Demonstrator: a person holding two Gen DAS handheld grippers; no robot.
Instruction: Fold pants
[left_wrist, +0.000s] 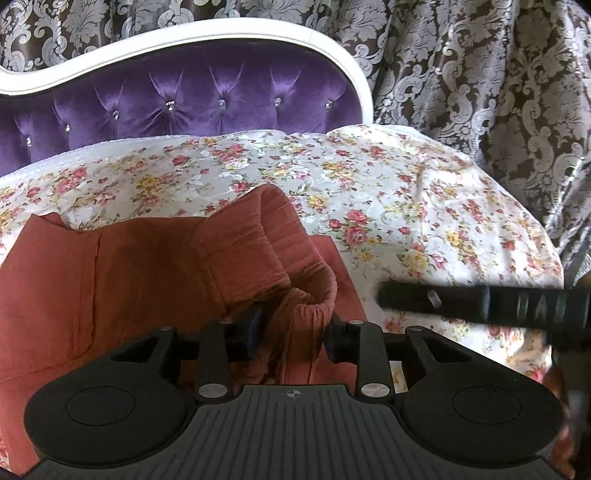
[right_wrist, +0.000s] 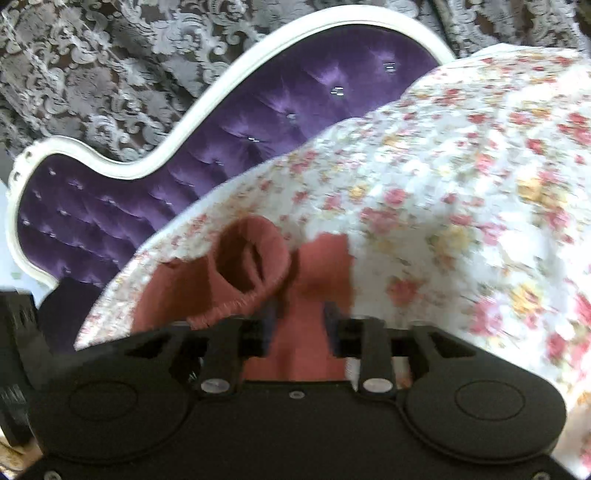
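Note:
Rust-red pants (left_wrist: 122, 269) lie on a floral bedspread (left_wrist: 388, 192), with a ribbed elastic cuff (left_wrist: 280, 254) bunched up and lifted at their right side. My left gripper (left_wrist: 291, 332) has cloth of the cuff between its jaws, which stand partly apart around it. The right gripper's black body (left_wrist: 480, 299) crosses the right of the left wrist view. In the blurred right wrist view, my right gripper (right_wrist: 299, 325) is over the same pants (right_wrist: 314, 280), jaws apart, next to the open cuff (right_wrist: 251, 258).
A purple tufted headboard (left_wrist: 207, 99) with a white frame stands at the far edge of the bed. Brown and silver damask curtains (left_wrist: 480, 92) hang behind and to the right. The bedspread drops off at the right edge.

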